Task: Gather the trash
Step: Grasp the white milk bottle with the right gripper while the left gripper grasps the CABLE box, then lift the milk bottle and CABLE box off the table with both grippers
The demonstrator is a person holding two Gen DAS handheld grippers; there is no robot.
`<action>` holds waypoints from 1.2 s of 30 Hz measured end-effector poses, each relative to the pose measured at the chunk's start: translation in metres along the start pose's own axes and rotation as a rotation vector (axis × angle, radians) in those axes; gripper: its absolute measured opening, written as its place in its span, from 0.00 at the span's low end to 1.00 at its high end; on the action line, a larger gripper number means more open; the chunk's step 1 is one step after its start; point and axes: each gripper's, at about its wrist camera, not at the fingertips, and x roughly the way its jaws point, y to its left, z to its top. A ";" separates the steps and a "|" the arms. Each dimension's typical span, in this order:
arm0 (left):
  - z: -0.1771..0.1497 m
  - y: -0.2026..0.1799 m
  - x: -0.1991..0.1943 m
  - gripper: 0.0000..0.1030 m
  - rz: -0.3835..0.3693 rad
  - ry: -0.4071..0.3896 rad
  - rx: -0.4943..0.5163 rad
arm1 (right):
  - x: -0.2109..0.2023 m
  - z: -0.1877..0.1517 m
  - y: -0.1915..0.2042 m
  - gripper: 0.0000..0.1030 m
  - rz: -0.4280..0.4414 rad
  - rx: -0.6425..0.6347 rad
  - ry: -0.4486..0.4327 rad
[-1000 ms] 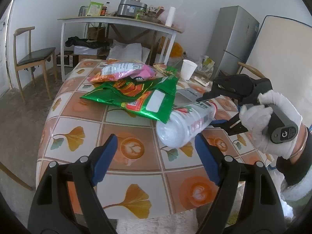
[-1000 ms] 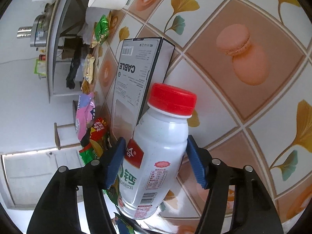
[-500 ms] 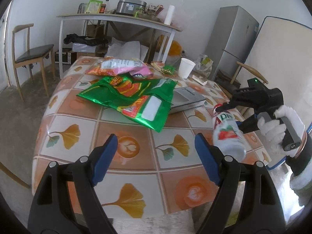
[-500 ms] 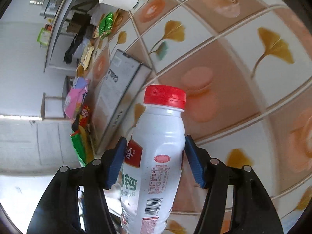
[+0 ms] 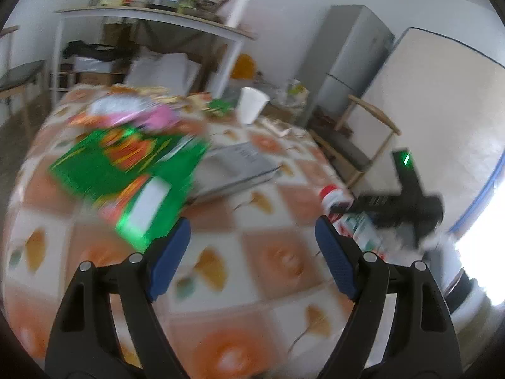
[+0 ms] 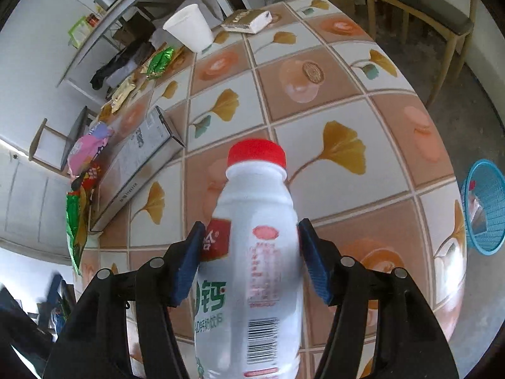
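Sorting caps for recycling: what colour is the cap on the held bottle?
Red, on the white bottle; its cap shows best in the right wrist view.

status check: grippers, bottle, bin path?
Right gripper shut on white bottle, held over the table. Left gripper open, empty. Blue basket on floor past the table edge; nothing seen between.

White bottle point(image 6: 252, 252) with red cap point(image 6: 257, 154) — red-and-green label. Tablecloth point(image 6: 315, 101) tiled white and orange, yellow ginkgo leaves. Far left, green snack bag point(image 5: 126, 170); right, blue basket point(image 6: 483, 211).
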 end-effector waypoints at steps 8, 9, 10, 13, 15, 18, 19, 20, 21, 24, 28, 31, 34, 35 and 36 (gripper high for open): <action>0.122 -0.002 0.133 0.75 0.037 0.379 0.018 | -0.001 -0.003 -0.006 0.63 0.073 0.003 -0.016; 0.129 -0.001 0.151 0.75 0.073 0.416 0.040 | -0.003 -0.003 -0.007 0.64 0.082 -0.006 -0.024; 0.137 0.002 0.176 0.75 0.118 0.470 0.059 | -0.005 -0.004 -0.008 0.64 0.091 -0.010 -0.029; 0.144 0.017 0.229 0.75 0.211 0.593 0.050 | -0.011 -0.008 -0.009 0.64 0.138 -0.019 -0.041; 0.141 0.029 0.255 0.75 0.265 0.658 0.023 | -0.013 -0.013 -0.008 0.64 0.140 -0.042 -0.046; 0.135 0.041 0.278 0.76 0.267 0.716 -0.054 | -0.015 -0.020 -0.005 0.65 0.136 -0.077 -0.048; 0.133 0.042 0.279 0.76 0.244 0.719 -0.089 | -0.015 -0.022 -0.004 0.65 0.137 -0.086 -0.052; 0.131 0.040 0.281 0.76 0.224 0.734 -0.117 | -0.016 -0.025 -0.003 0.64 0.137 -0.101 -0.061; 0.128 0.037 0.283 0.76 0.203 0.745 -0.140 | -0.017 -0.027 -0.002 0.64 0.131 -0.117 -0.068; 0.116 0.022 0.284 0.75 0.140 0.761 -0.192 | -0.019 -0.035 -0.003 0.65 0.126 -0.134 -0.092; 0.099 -0.002 0.282 0.75 0.062 0.794 -0.217 | -0.027 -0.043 -0.015 0.64 0.116 -0.109 -0.112; 0.083 -0.013 0.273 0.75 -0.015 0.831 -0.297 | -0.032 -0.046 -0.027 0.64 0.109 -0.071 -0.125; 0.067 -0.024 0.255 0.75 -0.058 0.827 -0.342 | -0.036 -0.052 -0.035 0.62 0.113 -0.048 -0.137; 0.061 -0.028 0.252 0.75 -0.065 0.823 -0.354 | -0.037 -0.054 -0.037 0.62 0.115 -0.042 -0.138; 0.056 -0.028 0.245 0.75 -0.075 0.817 -0.378 | -0.038 -0.055 -0.038 0.61 0.118 -0.033 -0.139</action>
